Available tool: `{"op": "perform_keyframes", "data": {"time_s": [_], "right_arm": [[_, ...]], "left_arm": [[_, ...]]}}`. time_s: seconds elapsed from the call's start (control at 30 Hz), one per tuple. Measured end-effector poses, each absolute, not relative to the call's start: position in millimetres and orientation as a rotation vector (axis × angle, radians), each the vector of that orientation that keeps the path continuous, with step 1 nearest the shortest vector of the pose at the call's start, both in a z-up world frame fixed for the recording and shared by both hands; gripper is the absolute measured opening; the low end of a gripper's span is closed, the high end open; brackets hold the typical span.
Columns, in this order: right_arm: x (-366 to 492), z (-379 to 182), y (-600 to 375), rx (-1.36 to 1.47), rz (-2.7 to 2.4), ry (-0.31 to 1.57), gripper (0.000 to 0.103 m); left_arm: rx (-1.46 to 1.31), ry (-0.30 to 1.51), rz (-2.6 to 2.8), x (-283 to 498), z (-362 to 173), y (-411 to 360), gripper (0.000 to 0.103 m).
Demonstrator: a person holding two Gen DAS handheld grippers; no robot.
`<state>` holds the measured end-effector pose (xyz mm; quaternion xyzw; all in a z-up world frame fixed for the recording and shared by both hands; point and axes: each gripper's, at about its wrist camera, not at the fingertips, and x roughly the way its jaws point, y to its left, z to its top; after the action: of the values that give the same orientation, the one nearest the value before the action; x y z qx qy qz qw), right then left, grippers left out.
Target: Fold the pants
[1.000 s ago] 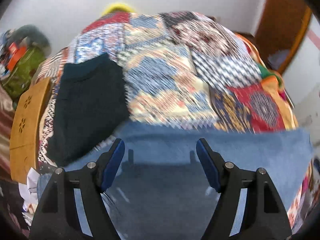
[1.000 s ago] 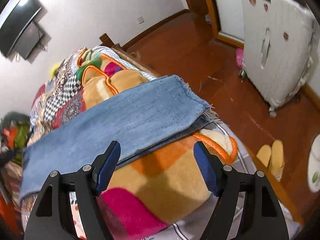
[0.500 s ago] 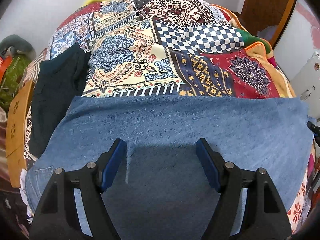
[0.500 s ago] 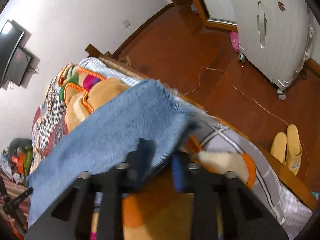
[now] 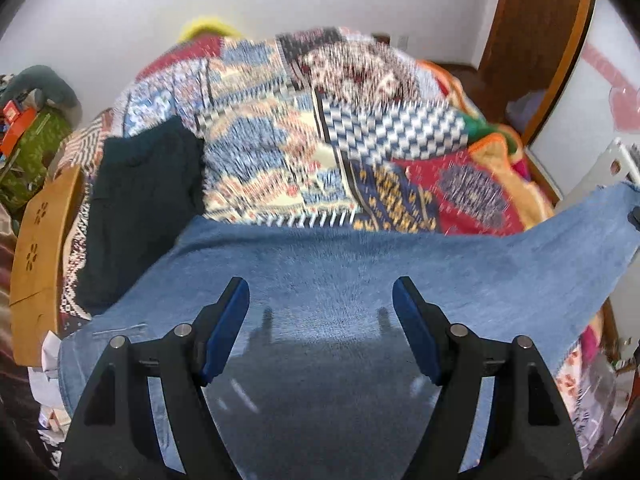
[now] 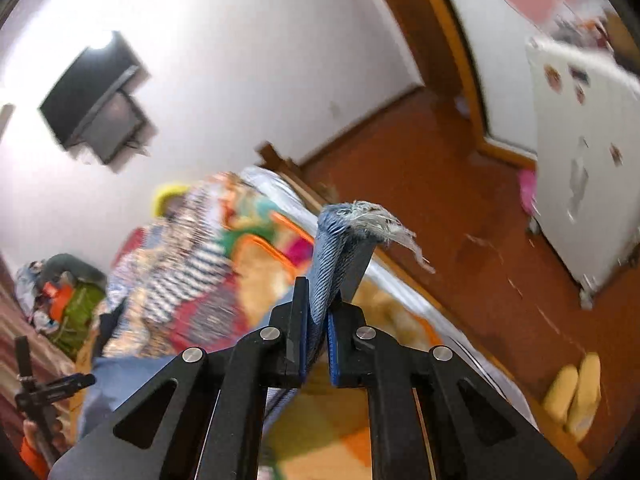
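Observation:
Blue jeans (image 5: 320, 256) lie stretched sideways across the bed. My left gripper (image 5: 320, 300) hovers open above their middle, with only flat denim beneath and nothing pinched between the blue pads. In the right wrist view my right gripper (image 6: 326, 284) is closing tight on the frayed leg hem (image 6: 340, 236), which stands bunched up between the pads. That end of the jeans (image 5: 592, 232) hangs lifted off the bed at the right edge of the left wrist view.
A patchwork blanket (image 5: 320, 152) covers the bed, with a dark folded garment (image 5: 140, 208) at its left and a wooden board (image 5: 36, 248) beyond. On the red-brown floor stand a white suitcase (image 6: 580, 160) and yellow slippers (image 6: 572, 392).
My right gripper went from open over the leg end to shut on the hem and rose with it. The jeans' right end has lifted. The left gripper stayed open and shifted slightly.

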<state>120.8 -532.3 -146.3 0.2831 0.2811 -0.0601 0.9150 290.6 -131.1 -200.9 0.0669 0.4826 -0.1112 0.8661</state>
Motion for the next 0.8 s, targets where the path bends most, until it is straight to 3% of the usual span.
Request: {"op": "perform_keyframes", "data": {"time_s": [0.4,0.8], "right_arm": [[147.9,-57.4,-411.4,0.385,0.19,0.461,0.007],[192.9,-97.6,-273.5,0.238,0.472,0.644,0.007]], "left_arm": [[0.081,0.829,-0.253,244.1,-138.8,-99.4,0.074],[0.03,0.824,-0.236,227.5,-147.4,-54.5,0.081]]}}
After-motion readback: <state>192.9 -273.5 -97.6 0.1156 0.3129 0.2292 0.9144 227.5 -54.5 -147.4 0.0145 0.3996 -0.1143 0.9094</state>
